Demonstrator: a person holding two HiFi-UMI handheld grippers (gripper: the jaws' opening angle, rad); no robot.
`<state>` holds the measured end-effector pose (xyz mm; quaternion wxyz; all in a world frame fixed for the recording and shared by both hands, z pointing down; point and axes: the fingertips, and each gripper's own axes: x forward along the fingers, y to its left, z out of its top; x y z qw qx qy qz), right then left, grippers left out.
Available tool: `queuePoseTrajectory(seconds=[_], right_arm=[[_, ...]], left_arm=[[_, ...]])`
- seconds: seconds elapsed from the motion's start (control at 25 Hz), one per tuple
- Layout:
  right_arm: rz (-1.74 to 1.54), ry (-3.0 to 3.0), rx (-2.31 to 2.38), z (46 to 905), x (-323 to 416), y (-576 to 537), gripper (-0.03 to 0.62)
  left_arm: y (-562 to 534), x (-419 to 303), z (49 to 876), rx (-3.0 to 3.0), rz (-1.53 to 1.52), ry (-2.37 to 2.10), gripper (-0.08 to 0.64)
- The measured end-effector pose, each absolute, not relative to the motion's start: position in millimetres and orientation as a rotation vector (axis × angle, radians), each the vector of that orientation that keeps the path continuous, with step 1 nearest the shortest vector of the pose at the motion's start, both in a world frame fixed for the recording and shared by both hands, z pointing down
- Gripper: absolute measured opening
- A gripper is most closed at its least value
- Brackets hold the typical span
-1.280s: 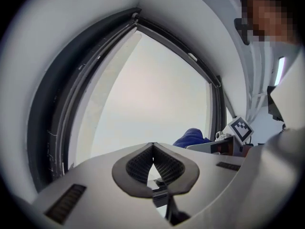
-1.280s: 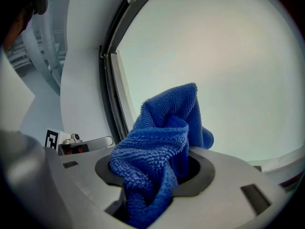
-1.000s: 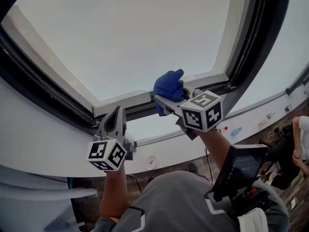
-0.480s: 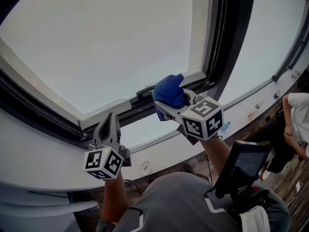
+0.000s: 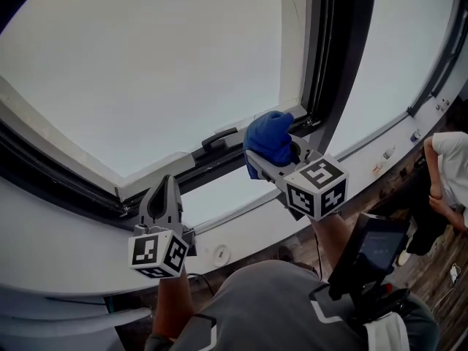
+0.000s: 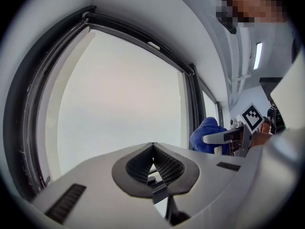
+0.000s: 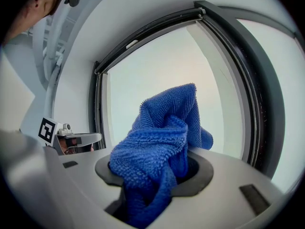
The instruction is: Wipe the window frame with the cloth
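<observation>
- The left hand-held gripper (image 5: 166, 183) is held low at the left, in front of the white sill (image 5: 66, 247). Its bare forearm (image 5: 171, 302) rises straight from below, and its jaws point up at the glass. In the left gripper view its jaws (image 6: 152, 149) are pressed together with nothing between them.
- The window frame (image 5: 183, 168) runs as a dark rail along the bottom of the pane. A dark handle (image 5: 219, 137) sits on it between the two grippers.
- The blue cloth (image 5: 268, 139) is bunched at the frame's lower right corner, where the rail meets the dark upright post (image 5: 344, 64). Whether it presses on the frame cannot be told.
- The right hand-held gripper (image 5: 276, 158) reaches up and to the left from an outstretched forearm (image 5: 329, 229), higher than the left one. Its jaws are clamped on the cloth (image 7: 159, 137), which bulges out above and hangs below them.
- A dark screen device (image 5: 374, 248) sits at the person's chest.
- Another person (image 5: 446, 174) stands at the far right.
</observation>
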<state>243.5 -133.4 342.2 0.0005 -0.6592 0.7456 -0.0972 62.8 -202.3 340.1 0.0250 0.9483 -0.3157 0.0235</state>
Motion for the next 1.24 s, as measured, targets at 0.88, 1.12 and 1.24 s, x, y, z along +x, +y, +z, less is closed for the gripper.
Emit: queuePoseTrajectory(seconds=[0.88, 1.12, 1.24], right_arm=[[-0.233, 2.35, -2.127, 336, 229, -134, 0.227], [-0.234, 2.349, -2.128, 336, 229, -136, 0.227], [-0.225, 2.352, -2.13, 336, 229, -137, 0.227]], left_arm=[[-206, 36, 334, 2.917, 0.028, -1.028, 0.009], [-209, 38, 335, 2.913, 0.032, -1.027, 0.009], [-209, 38, 336, 2.908, 0.026, -1.029, 0.009]])
